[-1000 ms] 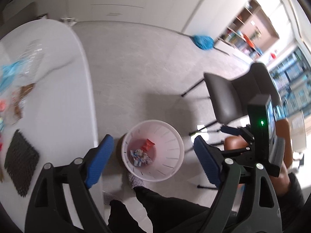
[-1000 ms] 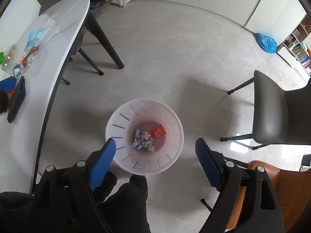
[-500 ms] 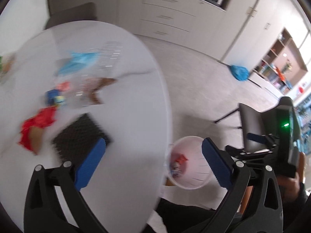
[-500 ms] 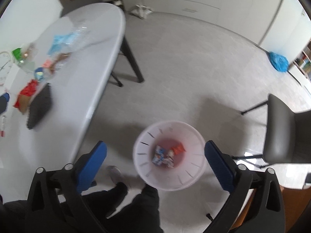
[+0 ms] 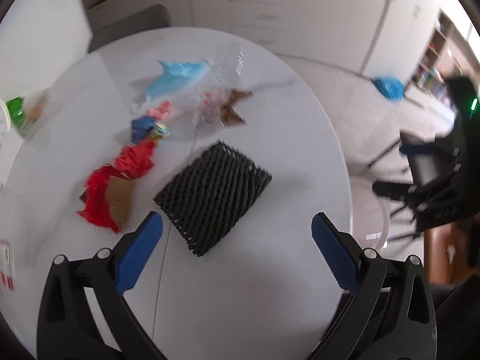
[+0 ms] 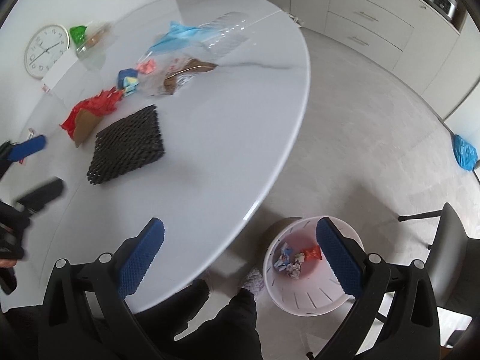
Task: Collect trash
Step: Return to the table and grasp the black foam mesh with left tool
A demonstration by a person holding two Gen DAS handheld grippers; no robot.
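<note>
**Two empty grippers swing from the bin to the littered table**

The left gripper hangs over the near part of a white oval table, its blue pads spread wide with nothing between them. Its jaws have just been opening and are now at full spread, which suits a reach for the next piece of trash. Just beyond its fingertips lies a black foam mesh sleeve, flat on the tabletop and the nearest item. To the left of the sleeve sits a crumpled red wrapper with brown card. Farther off are a small blue wrapper, a light blue plastic bag and a clear plastic bag, all loose and close together.

The right gripper is also spread wide and empty, its jaws likewise just opened. It points down over the table's near right edge. On the floor at the right stands a white slotted waste bin holding a few crumpled wrappers, placed within easy reach of the table. The view is motion-blurred.
</note>
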